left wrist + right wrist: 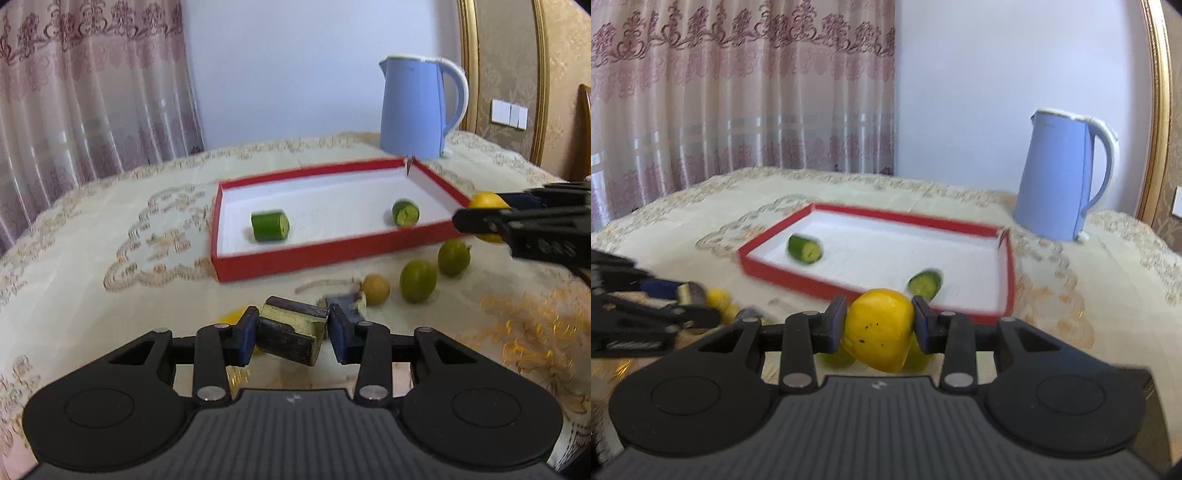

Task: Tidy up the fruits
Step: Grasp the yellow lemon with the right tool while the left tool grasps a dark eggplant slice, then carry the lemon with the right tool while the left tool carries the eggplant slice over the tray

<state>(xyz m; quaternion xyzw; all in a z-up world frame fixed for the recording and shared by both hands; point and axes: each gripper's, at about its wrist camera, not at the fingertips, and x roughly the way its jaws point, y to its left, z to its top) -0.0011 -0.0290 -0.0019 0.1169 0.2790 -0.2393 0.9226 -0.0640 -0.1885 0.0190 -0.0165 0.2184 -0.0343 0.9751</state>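
Note:
A red tray (295,254) with a white floor holds two cut green cucumber pieces (269,226) (405,212); the tray shows in the right wrist view (1010,280) too. My left gripper (291,332) is shut on a dark brown-and-cream block piece (291,334) above the cloth. My right gripper (879,325) is shut on a yellow lemon (879,328); it also shows at the right of the left wrist view (487,218). Two green limes (418,281) (453,256) and a small tan fruit (376,289) lie in front of the tray. A yellow fruit (232,316) lies under the left finger.
A blue electric kettle (417,107) stands behind the tray's far right corner. The table carries a cream embroidered cloth (110,240). Curtains hang at the back left. A wooden chair stands at the far right.

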